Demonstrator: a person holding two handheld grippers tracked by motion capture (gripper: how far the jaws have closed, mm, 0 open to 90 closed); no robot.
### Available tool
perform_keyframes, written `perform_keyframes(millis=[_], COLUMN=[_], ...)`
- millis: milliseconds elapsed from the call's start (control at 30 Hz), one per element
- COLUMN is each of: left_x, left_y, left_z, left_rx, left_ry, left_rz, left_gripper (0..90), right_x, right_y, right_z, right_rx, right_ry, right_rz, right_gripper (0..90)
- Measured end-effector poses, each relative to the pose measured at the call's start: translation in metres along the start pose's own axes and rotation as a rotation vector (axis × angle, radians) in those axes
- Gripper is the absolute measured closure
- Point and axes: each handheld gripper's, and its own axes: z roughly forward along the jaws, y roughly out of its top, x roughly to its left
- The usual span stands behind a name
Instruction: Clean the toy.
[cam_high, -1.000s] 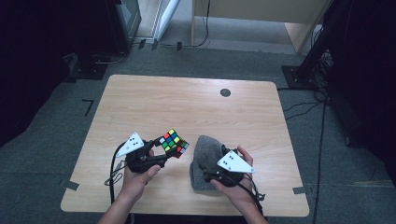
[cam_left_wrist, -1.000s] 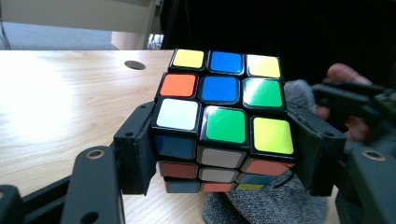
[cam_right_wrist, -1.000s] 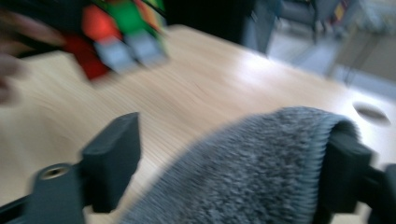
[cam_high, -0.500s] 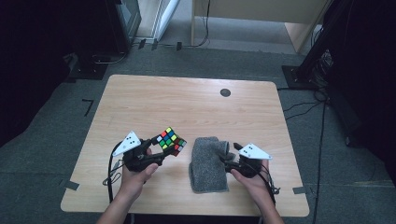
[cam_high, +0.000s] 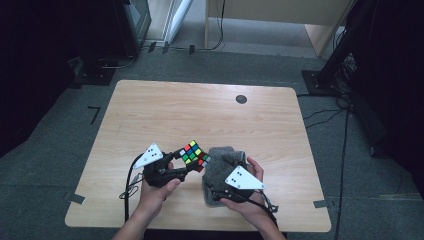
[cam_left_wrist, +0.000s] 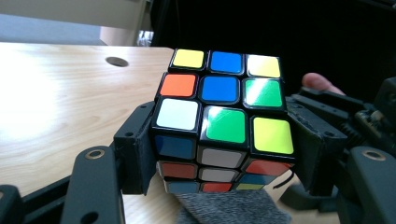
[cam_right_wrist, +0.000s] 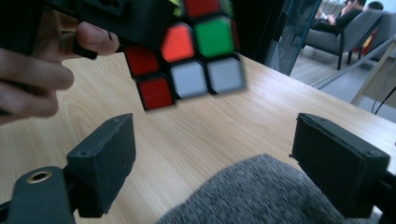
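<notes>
The left gripper clamps a Rubik's cube above the table, w/ the right gripper, jaws wide apart, over the grey cloth at the cube's 4 o'clock.

Quick count: one puzzle cube, clamped between the fingers of the left gripper. One grey cloth, lying just under and ahead of the right gripper, whose two fingers stand apart with nothing between them. So two grippers, two fingers each, and two hands, one per gripper. One tabletop, with one small dark round hole well beyond both sets of fingers.
</notes>
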Motion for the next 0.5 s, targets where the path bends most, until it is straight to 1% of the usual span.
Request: perform_keyframes(millis=[67,167,200,300,333,367,400,500], left_x=[-0.003,-0.008,-0.009,-0.012,-0.013,-0.014,-0.014,-0.011], left_y=[-0.002,-0.005,-0.006,-0.007,-0.007,-0.008,-0.008,-0.008], left_z=[0.003,0.006,0.007,0.009,0.009,0.010,0.010,0.011], left_rx=[0.013,0.030,0.034,0.042,0.046,0.047,0.048,0.053], left_ry=[-0.012,-0.025,-0.030,-0.048,-0.056,-0.061,-0.063,-0.085], left_rz=[-0.001,-0.002,-0.003,-0.008,-0.007,-0.005,-0.002,-0.017], left_gripper=[34.0,34.0,34.0,34.0,34.0,34.0,34.0,33.8], right_x=[0.004,0.009,0.010,0.014,0.015,0.017,0.017,0.018], right_y=[0.001,0.002,0.002,0.000,0.000,-0.001,-0.001,-0.001], right_z=[0.004,0.007,0.008,0.010,0.011,0.011,0.010,0.009], right_rx=[-0.014,-0.036,-0.040,-0.038,-0.035,-0.036,-0.038,-0.033], right_ry=[-0.012,-0.035,-0.030,-0.040,-0.041,-0.052,-0.052,-0.059], right_rz=[-0.011,-0.039,-0.048,-0.076,-0.081,-0.090,-0.098,-0.106], right_gripper=[13.2,14.6,15.9,21.4,24.2,29.0,31.3,32.2])
